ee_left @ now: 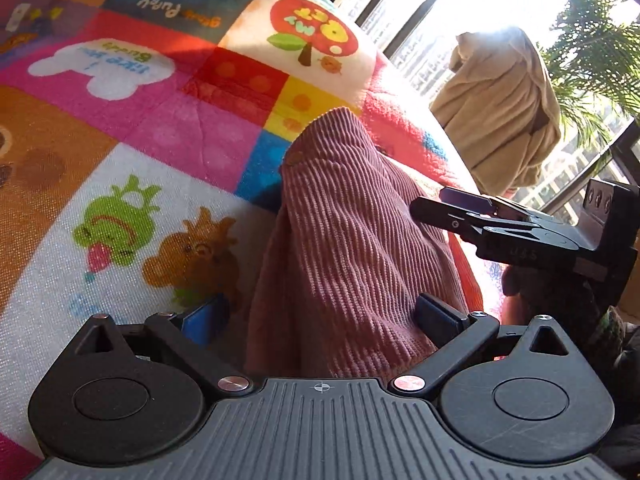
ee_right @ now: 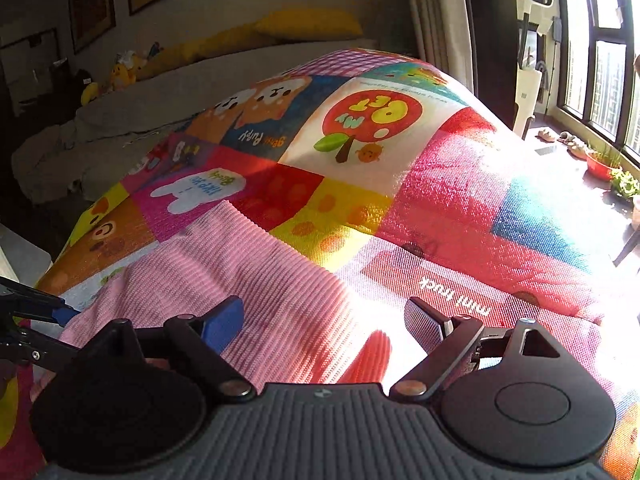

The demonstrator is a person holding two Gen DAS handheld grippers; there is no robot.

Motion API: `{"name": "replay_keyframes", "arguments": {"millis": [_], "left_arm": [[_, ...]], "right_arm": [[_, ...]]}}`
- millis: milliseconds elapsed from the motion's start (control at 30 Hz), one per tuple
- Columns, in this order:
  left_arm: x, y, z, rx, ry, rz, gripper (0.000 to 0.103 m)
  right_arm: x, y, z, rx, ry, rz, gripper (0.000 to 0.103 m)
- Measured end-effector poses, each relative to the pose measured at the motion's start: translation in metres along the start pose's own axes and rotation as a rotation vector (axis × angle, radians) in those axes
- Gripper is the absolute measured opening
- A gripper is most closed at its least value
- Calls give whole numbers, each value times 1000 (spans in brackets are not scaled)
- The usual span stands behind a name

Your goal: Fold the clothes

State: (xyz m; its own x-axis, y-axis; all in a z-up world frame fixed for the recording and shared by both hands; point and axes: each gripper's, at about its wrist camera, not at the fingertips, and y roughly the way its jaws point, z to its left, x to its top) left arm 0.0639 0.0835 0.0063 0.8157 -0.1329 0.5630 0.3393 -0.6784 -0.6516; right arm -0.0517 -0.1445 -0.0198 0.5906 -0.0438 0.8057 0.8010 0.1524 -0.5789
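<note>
A pink corduroy garment [ee_left: 344, 248] lies bunched on a colourful cartoon quilt [ee_left: 152, 128]. My left gripper [ee_left: 320, 320] stands open, its two pads wide apart on either side of the cloth's near end; the left blue pad [ee_left: 206, 322] is clear of it. My right gripper [ee_left: 440, 204] reaches in from the right, just above the garment's right side. In the right wrist view the garment [ee_right: 240, 264] spreads flat on the quilt [ee_right: 440, 200], and my right gripper [ee_right: 324, 322] is open wide over its near edge with nothing pinched. One blue-padded finger [ee_right: 66, 314] of my left gripper shows at the left edge.
A beige robe [ee_left: 500, 112] hangs by the sunlit window, beside a palm plant [ee_left: 592, 52]. Beyond the quilt lie a grey bed and a yellow pillow [ee_right: 308, 24]. A red bowl [ee_right: 600, 166] with greenery sits on the window ledge. The quilt drops off at the right.
</note>
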Motion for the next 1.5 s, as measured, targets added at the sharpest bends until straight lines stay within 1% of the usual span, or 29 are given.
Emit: {"name": "replay_keyframes", "arguments": {"millis": [67,100,167,200,267,333,367,433,500,567,700,767,800,833,900,933,1033,1133,1167,1200,1233,1300,1333,1367,1400,1500], "left_arm": [[-5,-1,-3,-48,-7,3,102],[-8,-3,-5,-86,-10,6,102],[-14,-8,-11,-147,14,7,102],[-15,-13,-13,-159,34,0,102],[-16,-25,-17,-170,79,-21,102],[-11,-39,-14,-137,73,-60,102],[-7,-46,-12,-117,66,-81,102],[6,-55,-6,-54,28,-131,102],[21,-57,-1,11,-17,-167,102],[37,-44,1,54,-43,-179,102],[69,-5,1,121,-42,-167,102],[81,12,1,133,-24,-154,102],[84,21,0,158,2,-142,102],[86,30,-1,189,35,-127,103],[84,51,-2,276,102,-80,103],[81,60,-2,296,120,-59,103],[74,65,0,304,139,-49,103],[75,63,3,290,123,-58,103],[75,62,4,284,117,-61,103],[75,61,5,278,110,-64,103],[76,58,8,255,87,-70,103],[78,50,13,189,32,-85,102],[79,43,16,135,6,-90,102],[78,36,18,80,-10,-91,102],[75,33,17,40,-1,-73,102],[61,27,11,-62,50,0,102]], "right_arm": [[-2,-16,-4,24,13,-9,88],[-3,-23,-5,39,18,-11,90],[-8,-31,-3,66,4,3,95],[-12,-31,2,72,-19,21,98],[-28,-23,16,67,-88,79,98],[-43,-11,29,39,-138,125,99],[-45,-9,30,39,-131,123,100],[-49,-6,32,41,-115,123,103],[-48,-3,30,48,-97,130,103],[-49,-3,31,45,-98,129,103],[-53,-8,35,21,-124,118,103],[-56,-11,36,15,-127,112,103],[-57,-11,35,15,-123,110,103],[-58,-11,34,19,-115,110,103],[-58,-11,31,29,-96,115,103],[-57,-10,29,36,-88,119,103],[-46,-17,24,67,-87,109,103],[-25,-30,14,79,-34,20,103],[-17,-33,9,62,-10,-15,103],[-12,-30,5,18,2,-39,103],[-9,-22,2,-38,2,-34,103],[-8,0,-3,-156,-14,13,103],[-11,14,-5,-209,-33,52,103],[-17,26,-7,-235,-52,87,103],[-24,33,-9,-235,-55,98,103],[-25,33,-14,-217,-47,108,103]]}}
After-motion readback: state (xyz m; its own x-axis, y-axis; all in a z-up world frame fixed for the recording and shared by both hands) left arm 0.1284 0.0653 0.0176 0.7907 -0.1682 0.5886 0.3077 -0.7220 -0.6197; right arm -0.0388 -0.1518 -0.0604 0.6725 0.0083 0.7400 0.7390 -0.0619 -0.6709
